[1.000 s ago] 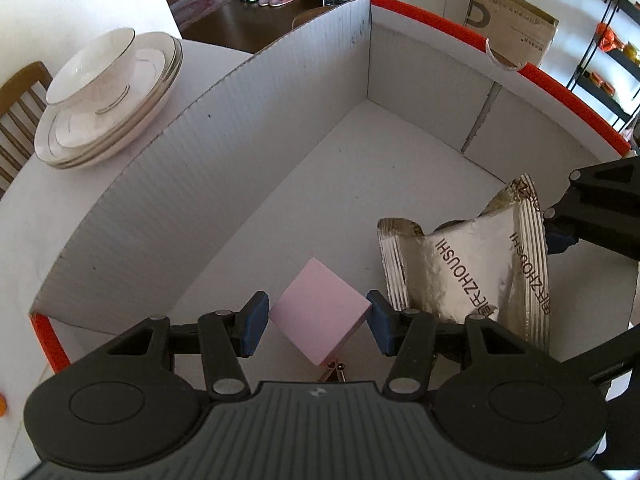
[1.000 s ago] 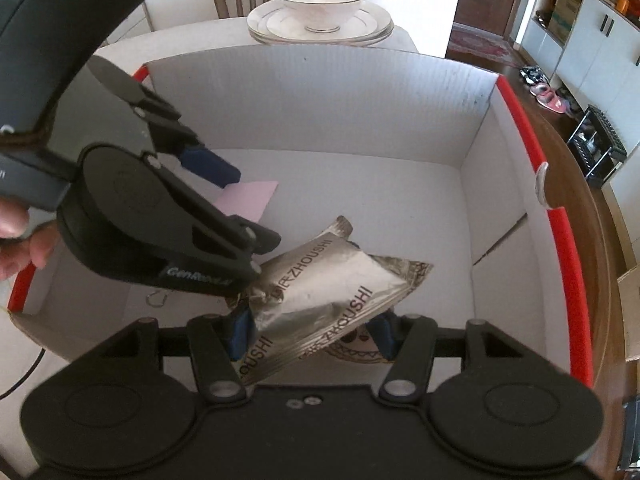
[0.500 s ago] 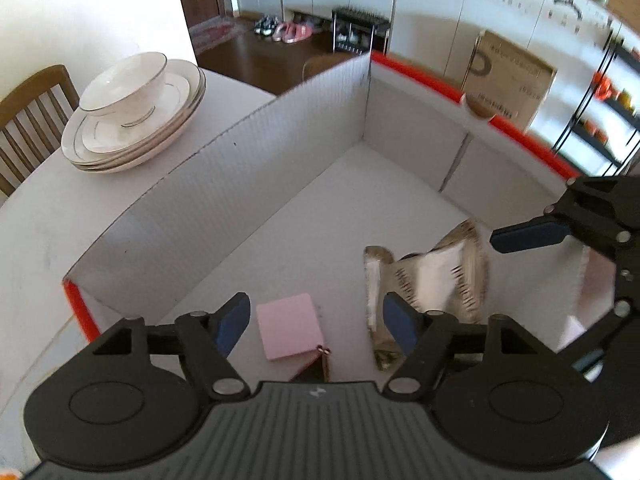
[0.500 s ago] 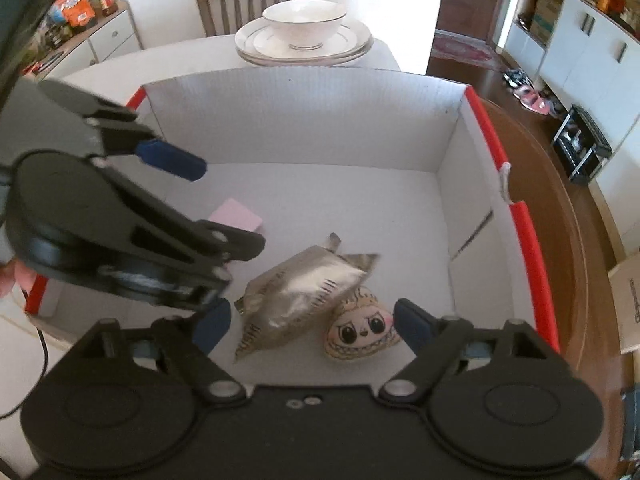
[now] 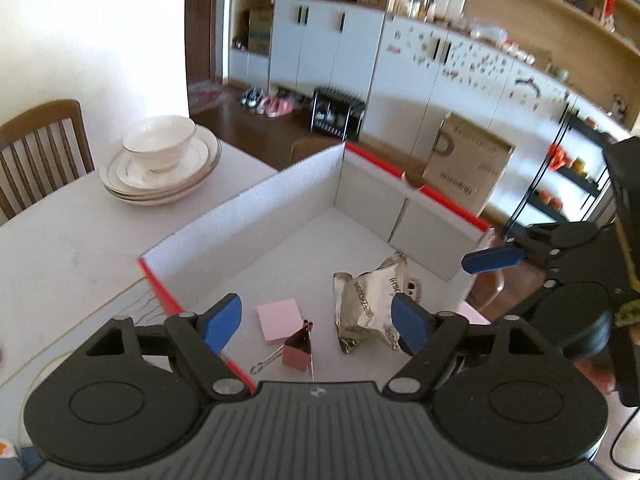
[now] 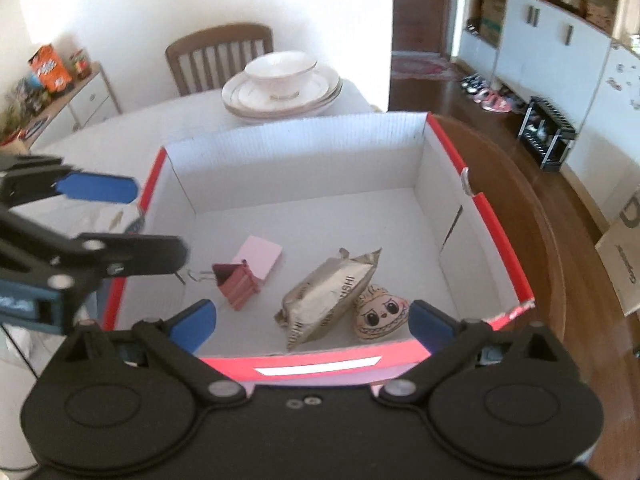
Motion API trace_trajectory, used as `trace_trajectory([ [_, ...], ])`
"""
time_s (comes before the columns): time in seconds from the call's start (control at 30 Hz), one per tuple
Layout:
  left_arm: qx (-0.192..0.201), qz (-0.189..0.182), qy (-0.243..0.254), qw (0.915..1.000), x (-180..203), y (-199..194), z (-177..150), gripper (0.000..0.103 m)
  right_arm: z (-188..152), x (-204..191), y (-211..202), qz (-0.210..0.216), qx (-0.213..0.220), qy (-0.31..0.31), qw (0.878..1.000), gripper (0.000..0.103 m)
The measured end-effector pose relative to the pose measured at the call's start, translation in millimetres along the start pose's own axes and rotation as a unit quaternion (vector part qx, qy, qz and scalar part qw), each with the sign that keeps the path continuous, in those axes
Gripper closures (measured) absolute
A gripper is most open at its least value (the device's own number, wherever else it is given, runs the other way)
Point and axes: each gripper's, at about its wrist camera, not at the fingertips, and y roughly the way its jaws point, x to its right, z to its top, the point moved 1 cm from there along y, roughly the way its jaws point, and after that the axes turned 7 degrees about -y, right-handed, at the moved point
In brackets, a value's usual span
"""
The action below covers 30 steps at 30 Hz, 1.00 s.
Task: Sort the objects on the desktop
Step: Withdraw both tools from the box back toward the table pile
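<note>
A red-rimmed white cardboard box [image 5: 280,196] [image 6: 304,136] holds a pink sticky-note pad [image 5: 278,320] [image 6: 260,256], a pink binder clip [image 5: 298,346] [image 6: 236,284], a silver foil snack packet [image 5: 368,300] [image 6: 328,292] and a small plush face toy [image 6: 380,314]. My left gripper [image 5: 316,322] is open and empty, above the box's near corner. My right gripper [image 6: 312,320] is open and empty, above the box's near rim. The right gripper shows at the right of the left wrist view [image 5: 492,258], and the left gripper at the left of the right wrist view [image 6: 96,188].
Stacked white plates with a bowl [image 5: 160,164] [image 6: 280,84] stand on the white table [image 5: 60,240] beyond the box. A wooden chair [image 5: 40,148] [image 6: 220,52] is behind the table. A brown carton [image 5: 468,168] stands on the floor.
Both grippers let go of the pad and the foil packet, opened wide, then rose and drew back out of the box. The pad and packet now lie on the box floor.
</note>
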Motion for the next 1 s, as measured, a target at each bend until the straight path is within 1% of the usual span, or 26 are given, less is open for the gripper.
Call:
trace_trajectory([
  [0.07, 0.015, -0.002, 0.003, 0.9999, -5.9, -17.4, -6.5, 0.021, -1.0, -9.1, -7.5, -0.009, 0.013, 0.012, 1.000, 0.000],
  [0.13, 0.027, -0.005, 0.006, 0.9996, -13.4, -33.2, -13.8, 0.019, -2.8, -21.5, -14.0, -0.019, 0.020, 0.013, 1.000, 0.000],
  [0.3, 0.037, -0.016, 0.003, 0.9992, -33.4, -66.6, -35.9, 0.019, -3.5, -51.1, -18.6, -0.034, 0.016, 0.017, 0.999, 0.000],
  [0.53, 0.059, -0.021, 0.001, 0.9981, -62.9, -112.3, -71.2, 0.019, -6.2, -99.8, -30.7, -0.045, 0.034, 0.020, 0.998, 0.000],
  [0.63, 0.075, -0.021, 0.000, 0.9970, -76.0, -131.9, -84.1, 0.019, -7.4, -122.8, -35.5, -0.042, 0.043, 0.018, 0.998, 0.000],
  [0.83, 0.105, 0.002, 0.029, 0.9940, -99.2, -166.1, -112.8, 0.019, -6.9, -167.5, -36.4, -0.021, 0.054, 0.012, 0.998, 0.000],
  [1.0, 0.109, 0.011, 0.015, 0.9939, -123.2, -183.5, -132.3, 0.019, -5.6, -202.3, -31.8, 0.002, 0.057, -0.009, 0.998, 0.000],
])
